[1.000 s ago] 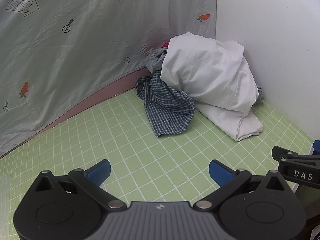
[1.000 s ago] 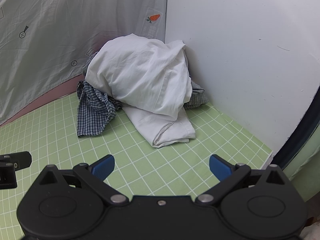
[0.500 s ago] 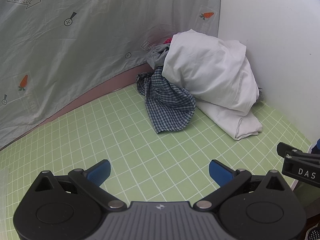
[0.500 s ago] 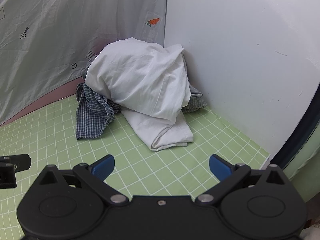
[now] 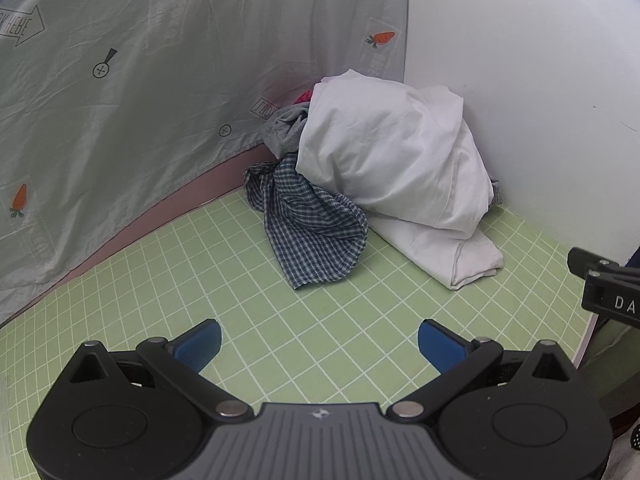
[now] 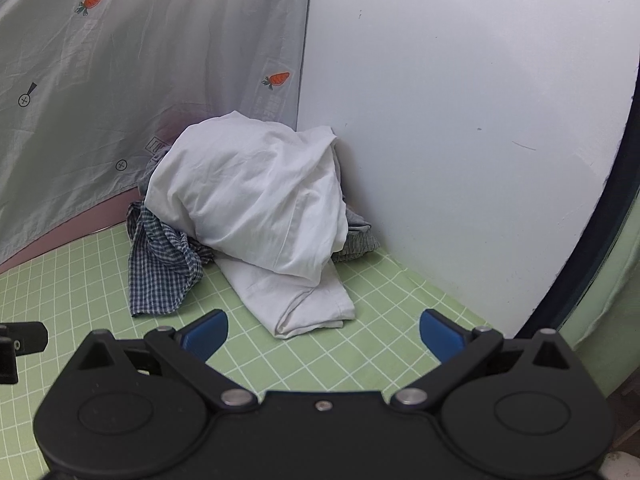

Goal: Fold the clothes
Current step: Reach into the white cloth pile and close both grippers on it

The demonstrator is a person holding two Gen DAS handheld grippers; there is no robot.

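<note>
The left hand-held gripper (image 5: 319, 340) hung wide open and held nothing; the right hand-held gripper (image 6: 323, 330) was likewise spread and empty. Both hovered above the green gridded mat (image 5: 224, 280) on the counter. Beyond them, the white garment (image 6: 256, 204) was heaped in the corner, with the checked cloth (image 6: 160, 268) touching its left side.

Home corner — laundry pile (image 5: 384, 168), carrot-print sheet (image 5: 160, 80)

grey garment (image 5: 286, 130) mostly buried under white cloth (image 5: 384, 160), pink item (image 5: 304, 97) barely showing behind it, right gripper (image 5: 608, 292) cut by frame edge, label reads only "DA"
</note>
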